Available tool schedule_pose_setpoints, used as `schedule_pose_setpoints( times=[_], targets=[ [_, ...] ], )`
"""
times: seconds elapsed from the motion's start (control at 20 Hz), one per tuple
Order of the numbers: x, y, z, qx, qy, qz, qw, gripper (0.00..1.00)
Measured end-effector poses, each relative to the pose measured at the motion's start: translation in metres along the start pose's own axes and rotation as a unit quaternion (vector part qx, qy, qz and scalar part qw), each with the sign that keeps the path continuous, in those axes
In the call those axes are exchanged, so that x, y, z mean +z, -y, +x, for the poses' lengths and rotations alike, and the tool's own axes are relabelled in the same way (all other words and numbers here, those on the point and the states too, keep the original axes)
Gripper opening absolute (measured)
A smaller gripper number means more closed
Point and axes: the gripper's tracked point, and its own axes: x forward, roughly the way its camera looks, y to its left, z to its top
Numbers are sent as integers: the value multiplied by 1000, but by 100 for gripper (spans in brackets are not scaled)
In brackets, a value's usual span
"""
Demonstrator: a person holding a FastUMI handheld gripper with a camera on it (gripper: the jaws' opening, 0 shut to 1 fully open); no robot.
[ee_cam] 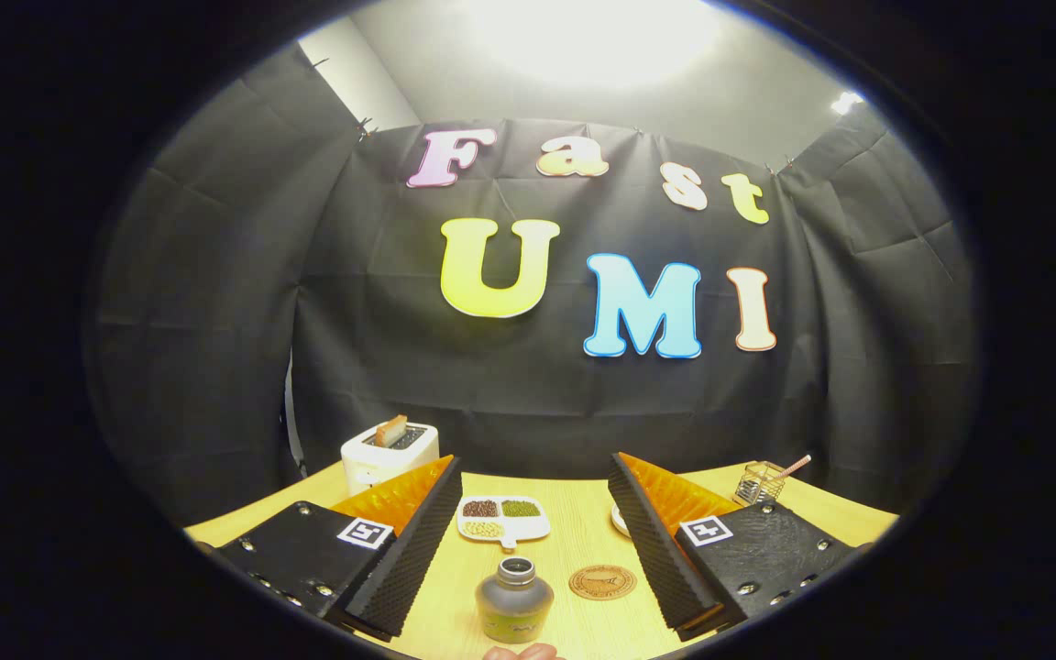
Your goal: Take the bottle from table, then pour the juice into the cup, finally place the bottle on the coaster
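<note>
Ribbed fingers (418, 541), screwed plates, 2 square tag markers.

A strong ceiling light (597, 37) is glaring at the top centre, washing out detail there. The surface (574, 536) is looking warm and sharp; fisheye distortion is bending the edges.

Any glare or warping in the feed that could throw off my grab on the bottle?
Gripper view: the ceiling light blows out to white overhead, but the bottle is evenly lit and sharp between the open tongs; fisheye bends the table edge and wall; coaster is clear beside the bottle.
</note>
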Motion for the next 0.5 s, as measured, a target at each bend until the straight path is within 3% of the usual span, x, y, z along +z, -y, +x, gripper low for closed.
schedule_pose_setpoints(
  times=[0.5],
  targets=[
    [-88, -8, 20, -1, -28, 4, 1000, 99]
  ],
)
